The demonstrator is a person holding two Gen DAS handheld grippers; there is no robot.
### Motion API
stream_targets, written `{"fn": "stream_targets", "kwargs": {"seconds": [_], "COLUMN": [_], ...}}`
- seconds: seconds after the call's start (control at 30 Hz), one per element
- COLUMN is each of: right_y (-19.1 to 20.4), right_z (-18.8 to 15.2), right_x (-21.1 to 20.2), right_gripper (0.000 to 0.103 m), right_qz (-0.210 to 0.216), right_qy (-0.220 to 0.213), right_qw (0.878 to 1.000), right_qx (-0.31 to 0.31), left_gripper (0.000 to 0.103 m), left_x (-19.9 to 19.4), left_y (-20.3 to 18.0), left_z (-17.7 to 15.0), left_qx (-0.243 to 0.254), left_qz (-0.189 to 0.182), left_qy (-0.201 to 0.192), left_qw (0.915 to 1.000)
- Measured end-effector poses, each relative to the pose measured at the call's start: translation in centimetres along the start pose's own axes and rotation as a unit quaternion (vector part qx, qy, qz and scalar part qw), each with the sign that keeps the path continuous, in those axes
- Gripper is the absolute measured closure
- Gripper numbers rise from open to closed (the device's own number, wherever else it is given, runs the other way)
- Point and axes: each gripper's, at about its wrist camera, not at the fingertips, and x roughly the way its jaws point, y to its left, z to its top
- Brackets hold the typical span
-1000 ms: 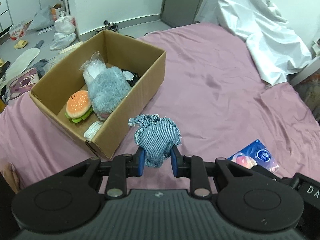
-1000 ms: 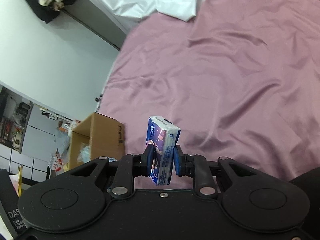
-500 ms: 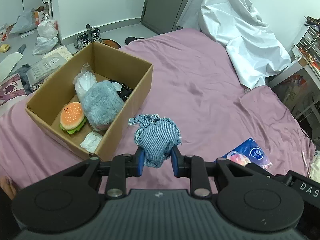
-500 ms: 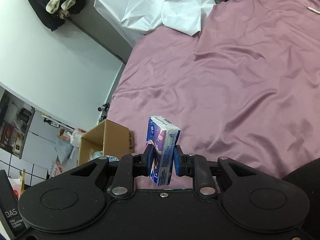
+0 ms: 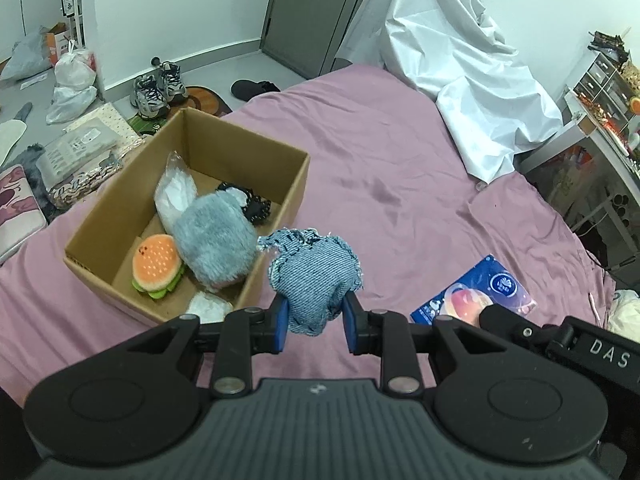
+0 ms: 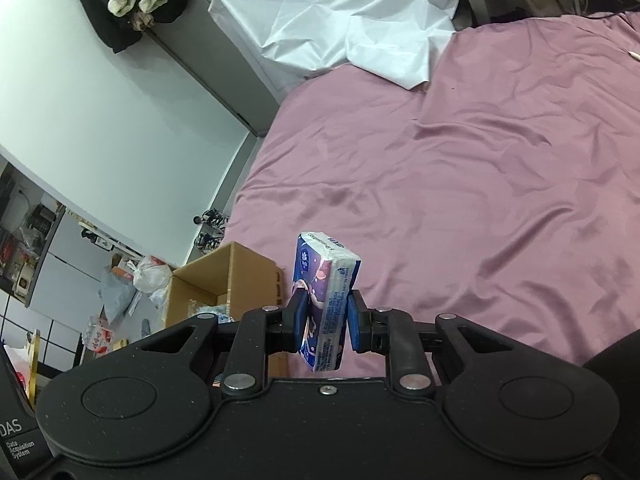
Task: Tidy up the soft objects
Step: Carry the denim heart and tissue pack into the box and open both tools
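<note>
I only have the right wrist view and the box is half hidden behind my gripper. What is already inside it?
Observer: A fluffy grey plush, a burger toy and some white bags lie in the cardboard box.
Operator: Is the left gripper free?
Observer: No, the left gripper is shut on a denim pouch, hanging just right of the box.
Operator: Is there room for my tissue pack?
Observer: Probably. The tissue pack could go by the bare far corner.
</note>
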Motion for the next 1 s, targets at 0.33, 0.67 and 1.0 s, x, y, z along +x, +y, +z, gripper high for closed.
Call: {"fn": "stream_targets", "kwargs": {"seconds": [0.33, 0.67, 1.0], "right_y": [3.7, 7.3, 10.3], "right_z": [-0.9, -1.5, -2.2], "right_x": [1.6, 3.7, 6.2], "right_gripper": [0.082, 0.082, 0.082], "right_qz": [0.001, 0.006, 0.002], "right_qy": [0.009, 0.014, 0.034], "right_qw": [1.0, 0.999, 0.998], "right_qx": [-0.023, -0.034, -0.054], "left_gripper": [0.077, 0.076, 0.075], "left_x": [0.0, 0.4, 2.1], "left_y": [4.0, 8.5, 11.2], "left_z": [1.6, 3.7, 4.0], "left_qx": [-0.021, -0.035, -0.05], "left_qz": [-0.024, -0.022, -0.022], "left_qy": [-0.003, -0.001, 0.048], "left_qw": [0.9995, 0.9991, 0.9974]}}
